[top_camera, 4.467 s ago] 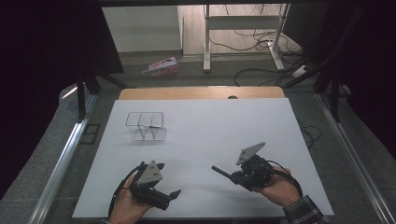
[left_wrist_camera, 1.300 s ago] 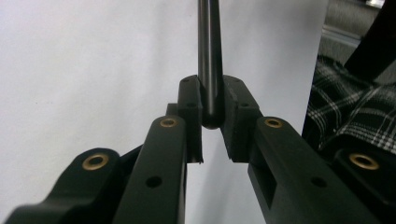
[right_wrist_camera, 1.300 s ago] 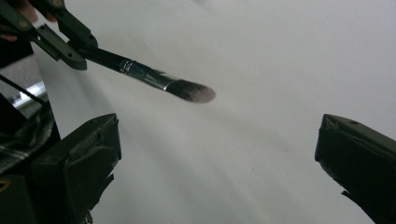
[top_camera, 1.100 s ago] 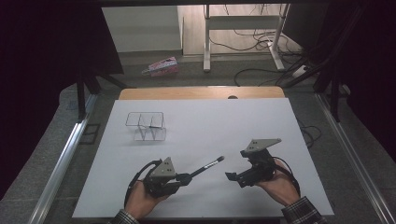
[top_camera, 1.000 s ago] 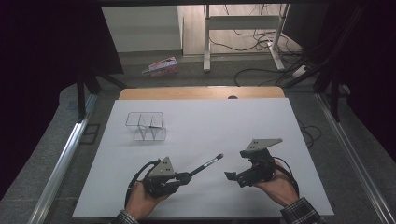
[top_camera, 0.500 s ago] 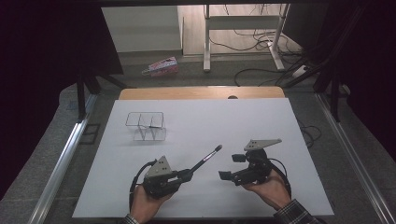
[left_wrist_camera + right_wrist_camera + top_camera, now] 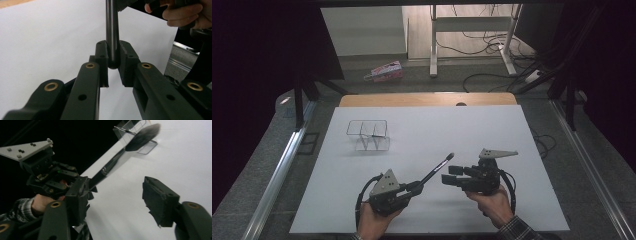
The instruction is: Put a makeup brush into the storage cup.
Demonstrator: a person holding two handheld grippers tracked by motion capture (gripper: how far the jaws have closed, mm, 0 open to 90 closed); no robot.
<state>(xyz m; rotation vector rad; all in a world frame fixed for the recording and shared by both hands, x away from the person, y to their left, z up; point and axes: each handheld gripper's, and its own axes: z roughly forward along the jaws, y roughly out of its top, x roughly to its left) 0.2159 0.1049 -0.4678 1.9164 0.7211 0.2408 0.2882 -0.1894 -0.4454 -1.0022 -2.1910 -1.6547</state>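
Note:
A black-handled brush [image 7: 434, 172] with a dark bristle head is clamped by its handle end in my left gripper [image 7: 416, 187], which is shut on it; the handle [image 7: 111, 25] rises straight out between the pads. The brush slants up and to the right, and its head [image 7: 143, 136] lies just past the tips of my right gripper [image 7: 448, 175]. That gripper [image 7: 120, 197] faces left toward the brush. Its jaws have just been closing and stand apart with nothing between the pads. A clear divided organizer [image 7: 368, 135] stands at the far left of the white tabletop [image 7: 492, 130].
Beyond the white sheet a wooden table edge [image 7: 427, 99] shows, with metal rails at both sides. On the floor behind lie a pink packet [image 7: 385, 71], desk legs and cables. A cable trails from each gripper.
The brush tip has swung slightly away from me, toward the far side. The right gripper's jaws have narrowed; both hands stay near the table's front edge.

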